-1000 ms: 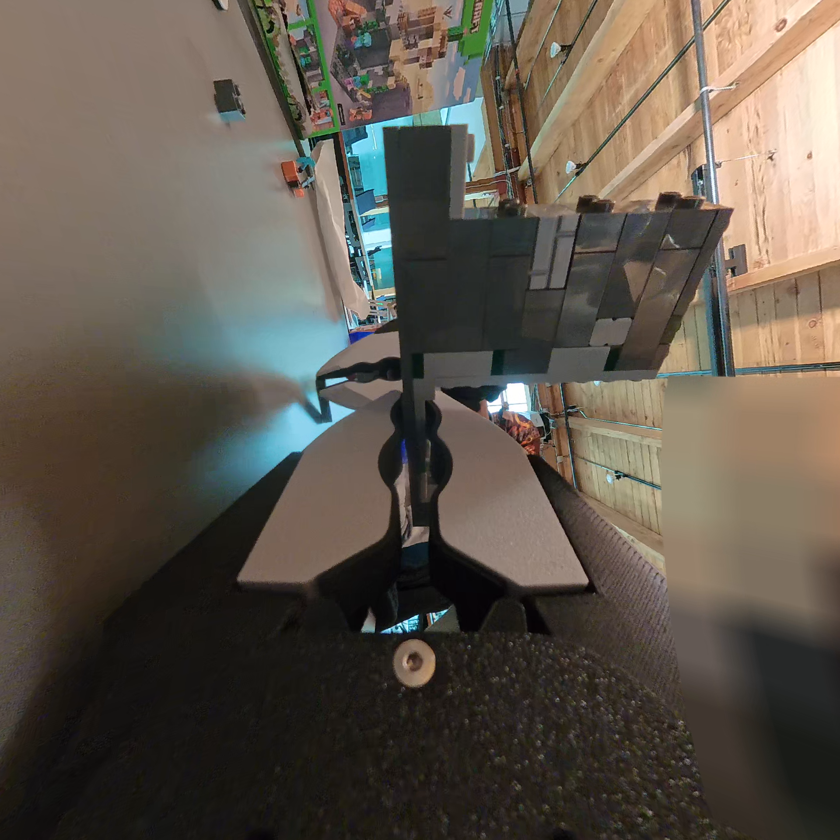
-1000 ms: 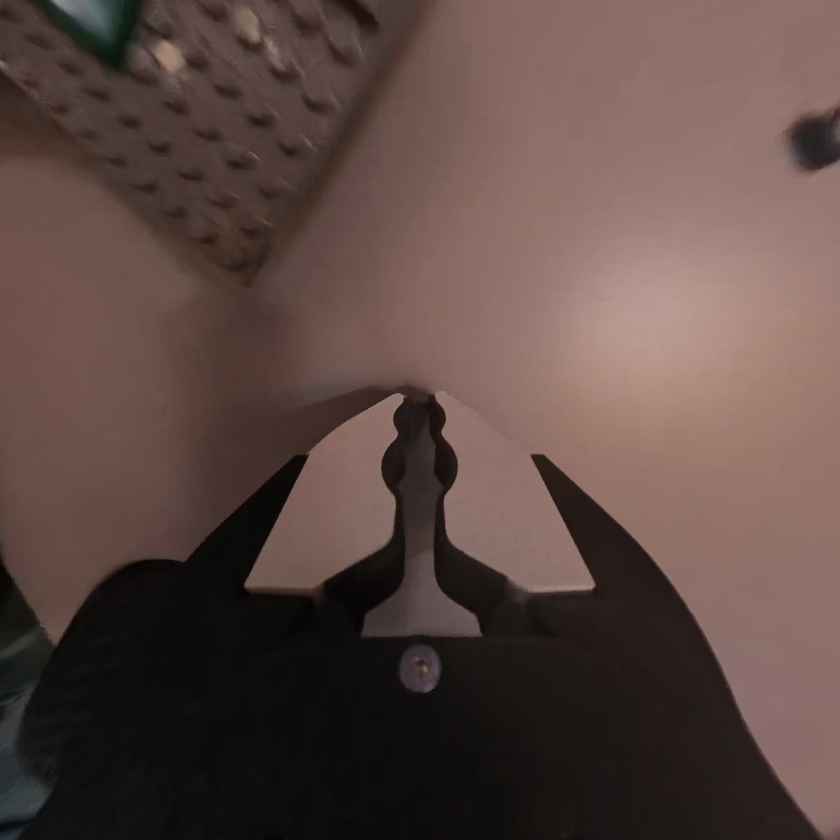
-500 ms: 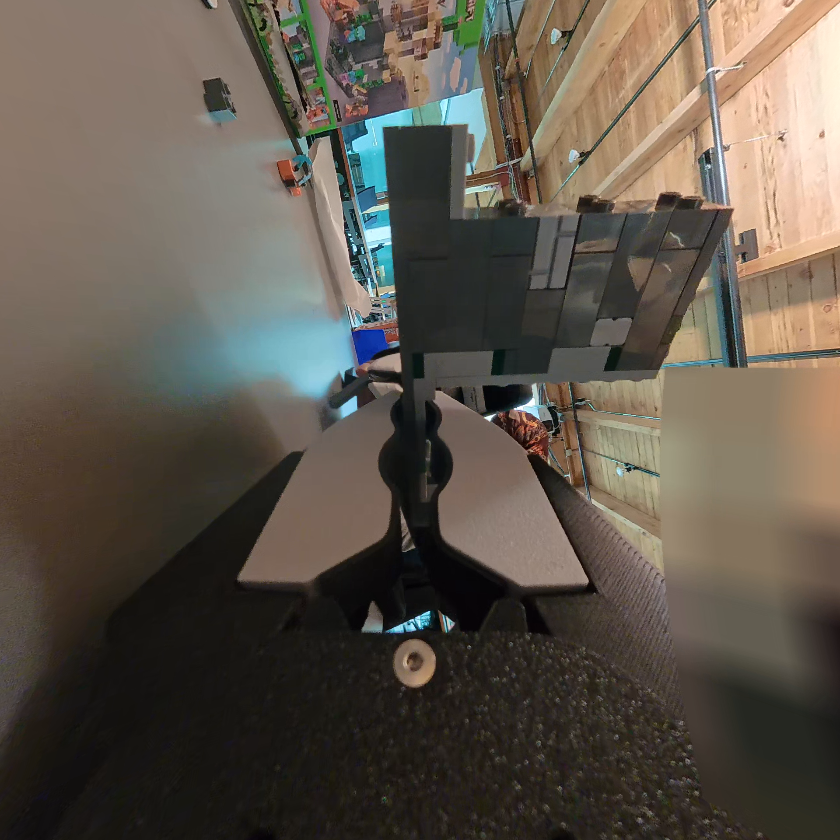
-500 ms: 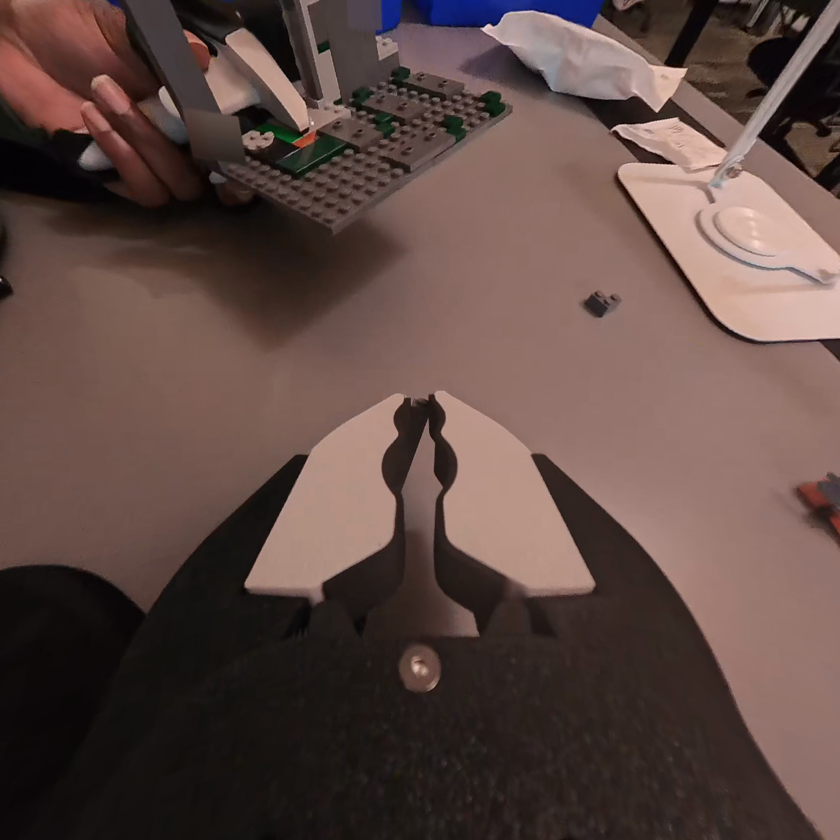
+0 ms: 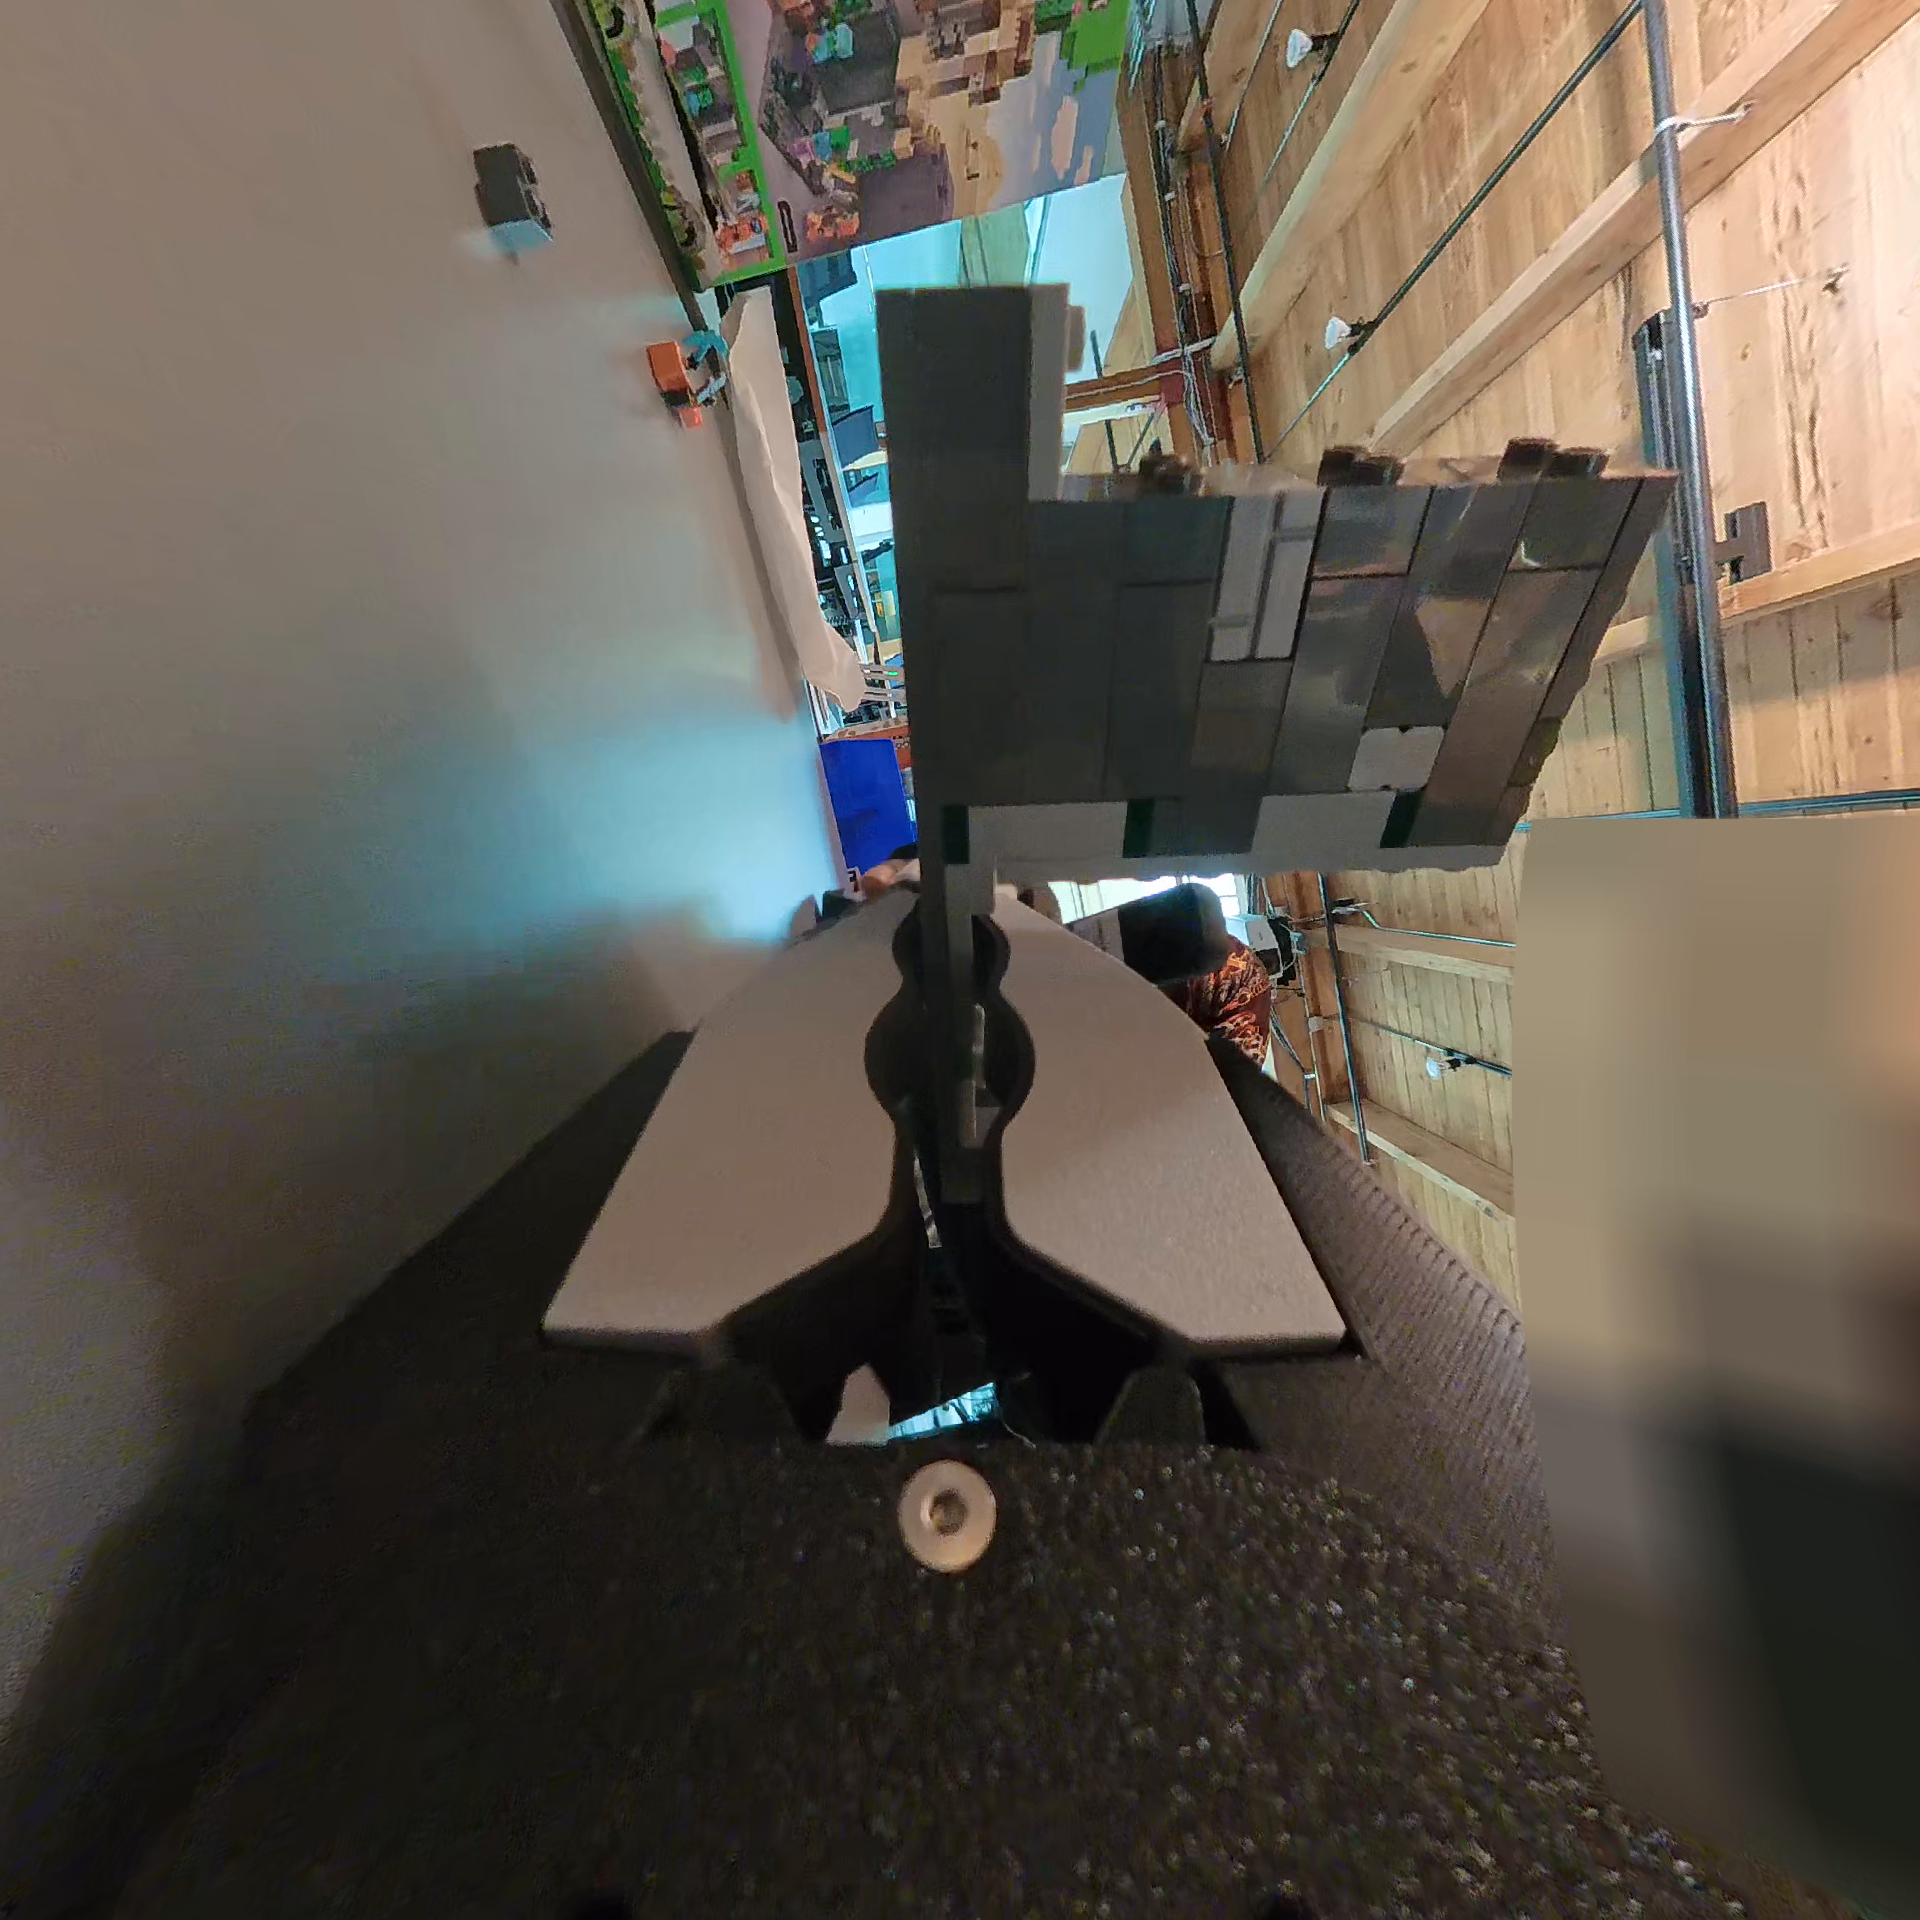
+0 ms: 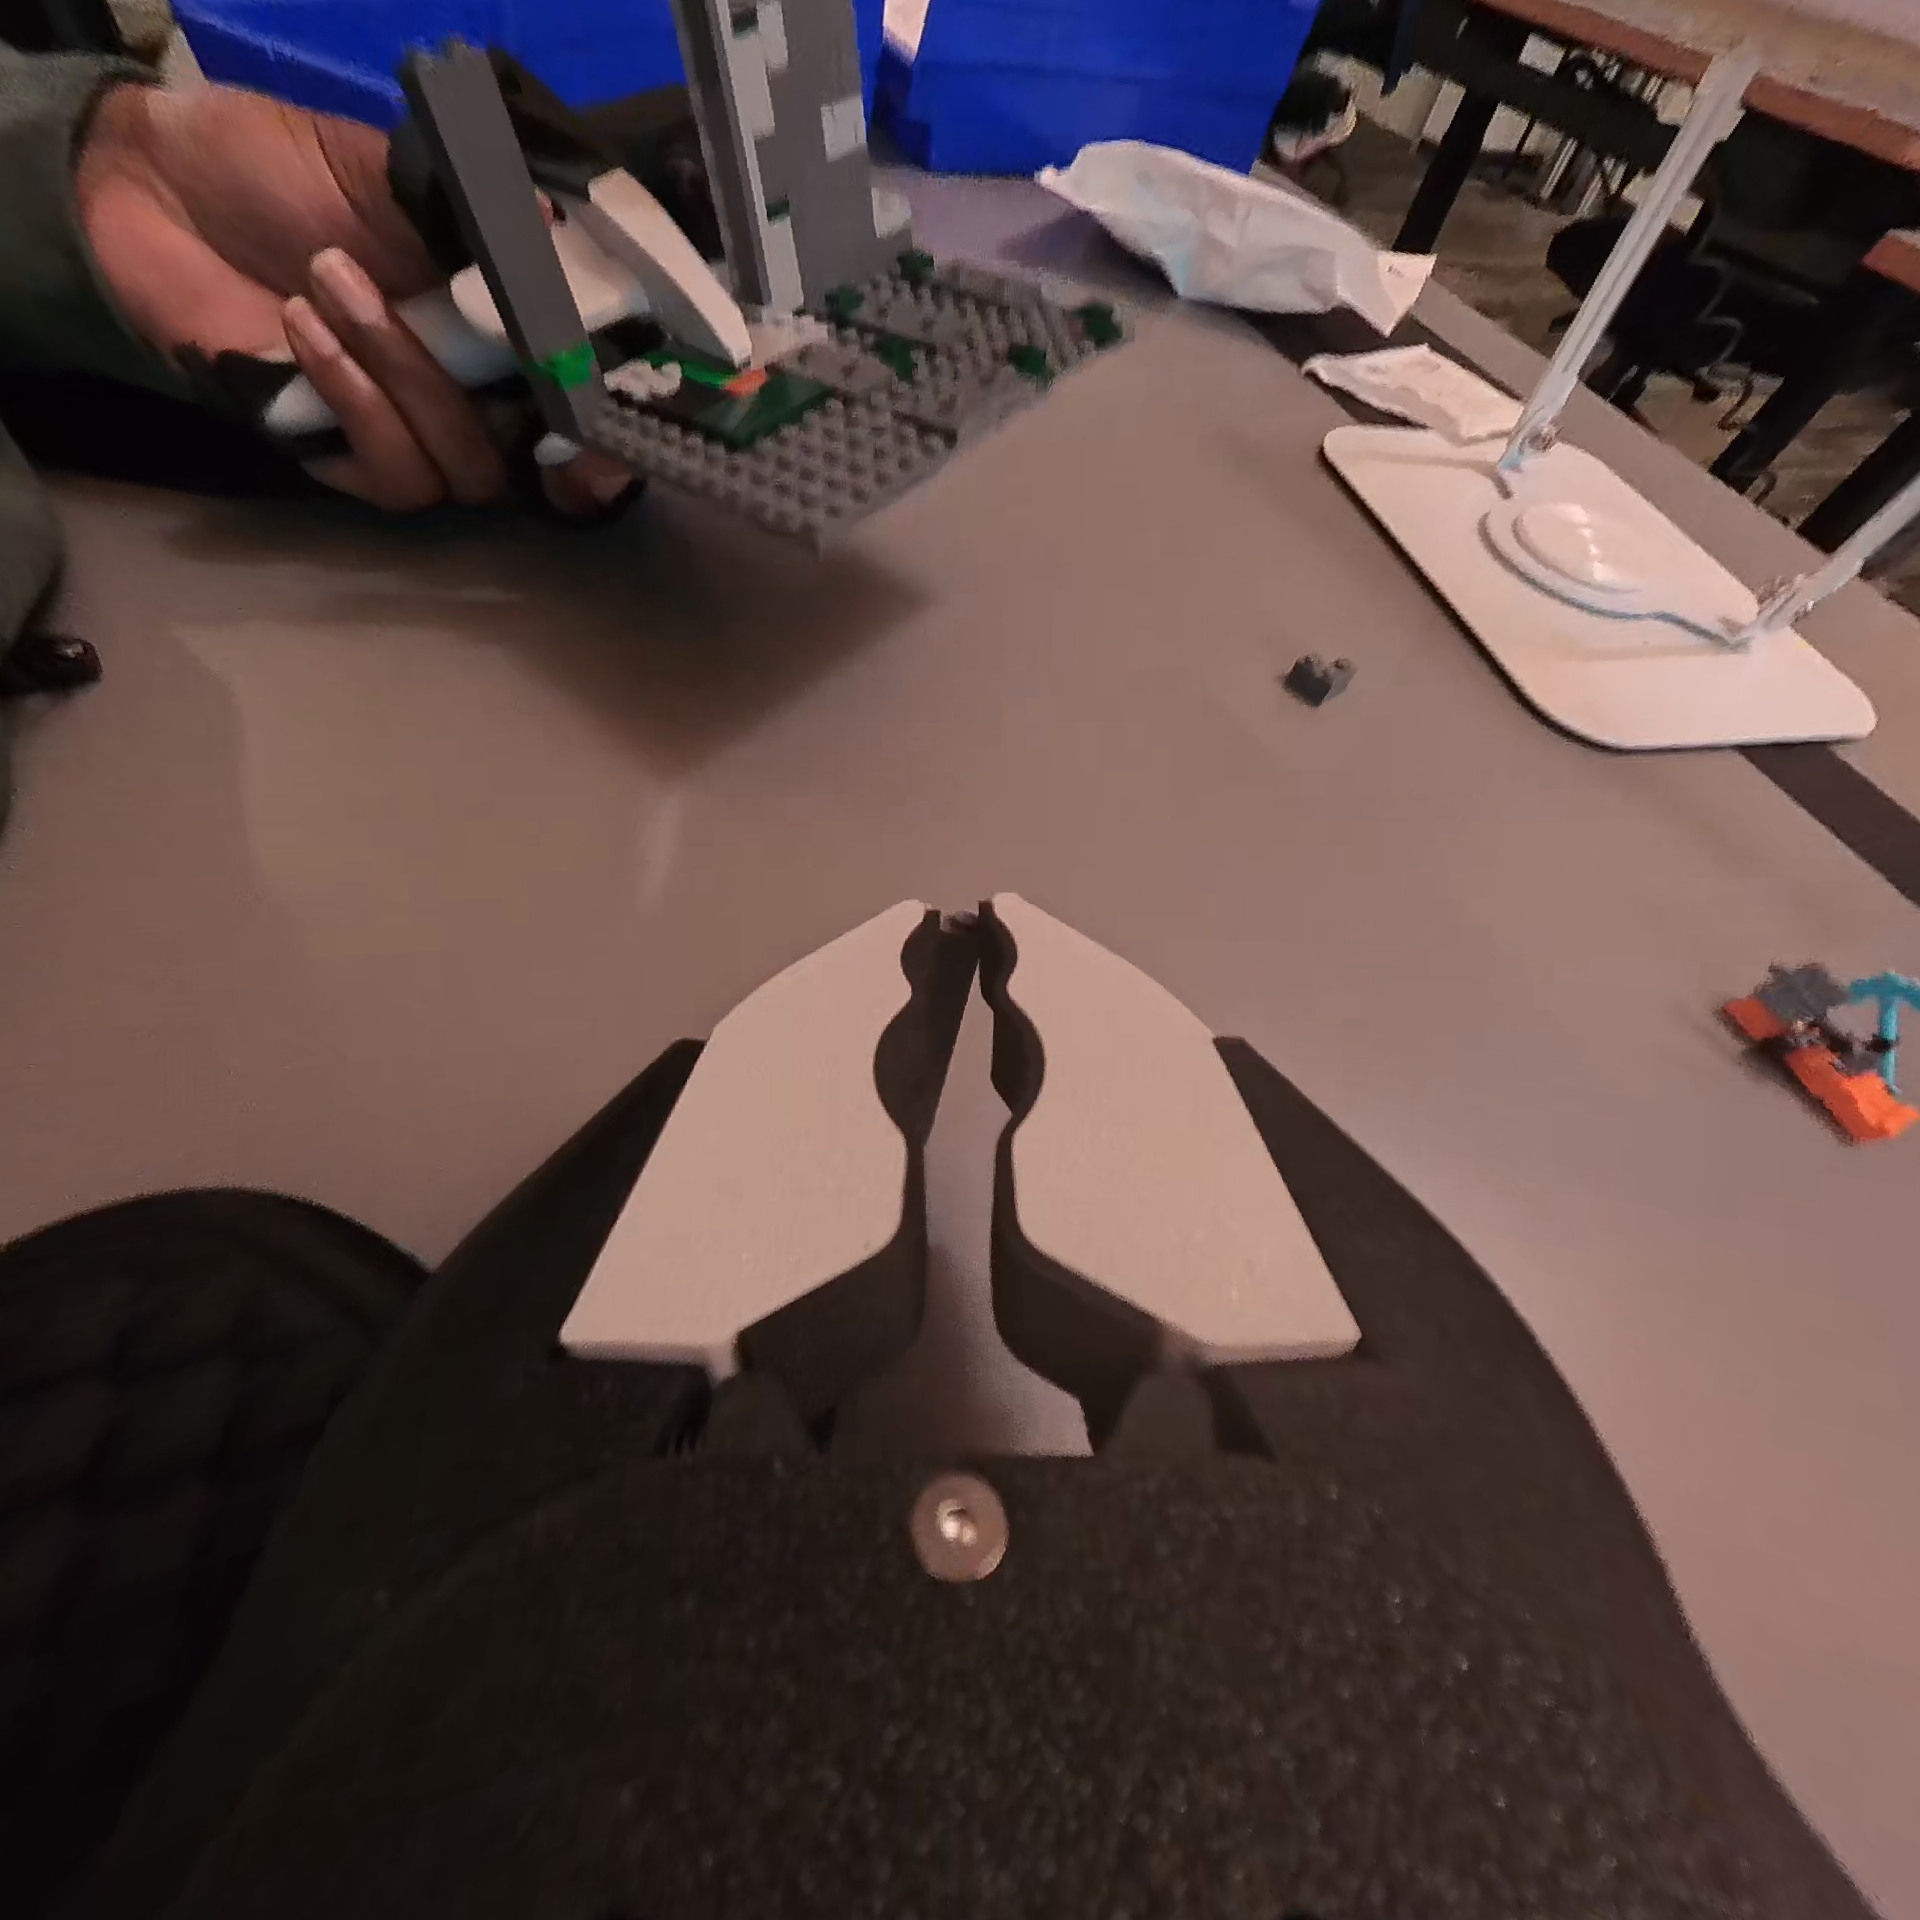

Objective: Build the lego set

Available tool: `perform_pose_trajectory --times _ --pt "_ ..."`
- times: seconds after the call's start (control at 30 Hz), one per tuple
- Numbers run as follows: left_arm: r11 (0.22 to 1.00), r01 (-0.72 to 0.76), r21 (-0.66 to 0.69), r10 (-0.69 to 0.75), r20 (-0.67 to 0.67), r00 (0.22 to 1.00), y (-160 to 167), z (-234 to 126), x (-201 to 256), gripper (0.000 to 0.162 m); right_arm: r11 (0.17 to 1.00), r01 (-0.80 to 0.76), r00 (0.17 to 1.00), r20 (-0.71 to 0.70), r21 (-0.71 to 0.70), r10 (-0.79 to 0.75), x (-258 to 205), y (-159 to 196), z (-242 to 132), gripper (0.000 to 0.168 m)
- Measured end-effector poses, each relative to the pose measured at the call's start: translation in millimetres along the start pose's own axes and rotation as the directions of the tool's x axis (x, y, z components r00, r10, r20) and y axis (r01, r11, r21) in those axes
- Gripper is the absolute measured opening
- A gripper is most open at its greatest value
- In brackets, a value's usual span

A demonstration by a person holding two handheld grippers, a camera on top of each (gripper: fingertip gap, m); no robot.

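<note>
Above grey table (image 6: pixel 1039 748): lego build (image 5: pixel 1226 644), grey baseplate w/ walls, edge pinched btwn fingers of left gripper (image 5: pixel 956 914), held off surface. Right gripper (image 6: pixel 958 914): tips nipping small dark grey piece (image 6: pixel 956 918). On table: loose dark brick (image 6: pixel 1317 681), orange/blue minibuild (image 6: pixel 1829 1049), white lamp base (image 6: pixel 1600 582), crumpled bag (image 6: pixel 1226 234)

Grey-padded tongs (image 6: pixel 961 920) on textured black bodies, silver screw (image 6: pixel 958 1527).

Dim, warm light; wide-angle bending at edges, motion blur, soft shadows
</note>
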State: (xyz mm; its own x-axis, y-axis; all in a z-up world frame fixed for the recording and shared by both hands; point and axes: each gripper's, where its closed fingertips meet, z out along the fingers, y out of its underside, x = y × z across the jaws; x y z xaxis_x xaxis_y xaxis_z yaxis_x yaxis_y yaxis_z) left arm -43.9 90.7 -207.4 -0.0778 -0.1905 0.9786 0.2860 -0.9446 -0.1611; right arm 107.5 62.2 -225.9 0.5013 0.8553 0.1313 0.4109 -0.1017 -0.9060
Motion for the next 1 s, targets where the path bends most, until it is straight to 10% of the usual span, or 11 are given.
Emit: perform_pose_trajectory --times 0.4,1.0 --pt "1.000 -0.017 -0.005 0.017 0.007 1.000 1.8 -0.3 -1.0 0.006 0.993 0.105 0.994 0.028 0.046 -0.106 26.4 -25.3 74.9 0.006" --pt "1.000 -0.017 -0.018 0.017 0.015 1.000 3.4 1.9 -3.9 0.007 0.997 0.073 0.997 -0.025 0.002 -0.073 22.8 -2.5 33.2 0.007"
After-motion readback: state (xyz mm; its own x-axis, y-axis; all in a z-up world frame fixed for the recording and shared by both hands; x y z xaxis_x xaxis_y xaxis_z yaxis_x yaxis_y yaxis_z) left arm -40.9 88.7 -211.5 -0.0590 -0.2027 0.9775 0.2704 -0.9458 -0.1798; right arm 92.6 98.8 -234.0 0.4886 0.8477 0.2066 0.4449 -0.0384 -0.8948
